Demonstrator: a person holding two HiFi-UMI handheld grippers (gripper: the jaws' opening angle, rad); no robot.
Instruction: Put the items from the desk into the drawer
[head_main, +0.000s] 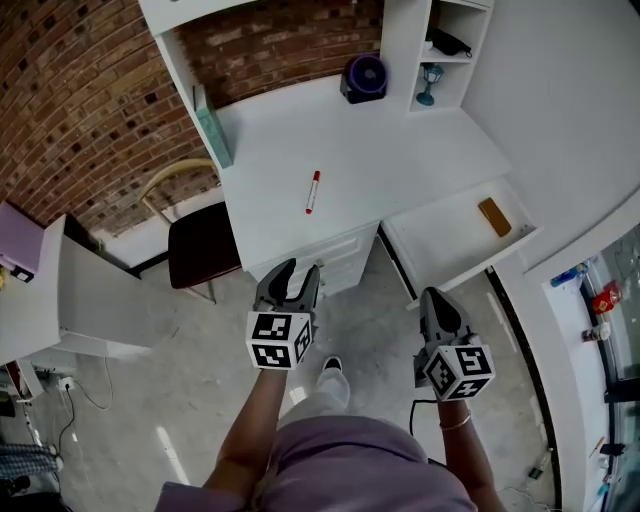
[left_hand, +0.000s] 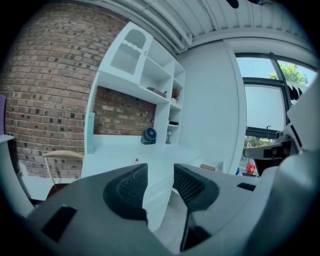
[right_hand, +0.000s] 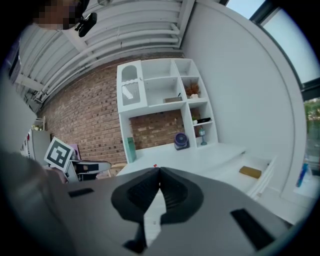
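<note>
Drawer (head_main: 440, 245), white, open, holds a tan rectangular block (head_main: 494, 216); red marker (head_main: 313, 191) lies on white counter (head_main: 400, 150); left gripper (head_main: 300, 270) spread empty, right gripper (head_main: 432, 294) pressed together.

Home study: white desk (head_main: 400, 165), shelves (right_hand: 161, 90)

Floor (head_main: 200, 380) lies open from me to the desk (head_main: 400, 170) at 12 o'clock. I see its top free around the marker (head_main: 313, 191). The chair (head_main: 203, 245) blocks 10 o'clock. The pulled-out drawer (head_main: 445, 245) juts out at 1 o'clock, open from above. Fan (head_main: 365, 76) and shelf unit (head_main: 405, 40) close the far right corner, and a teal box (head_main: 213, 128) closes the far left.
</note>
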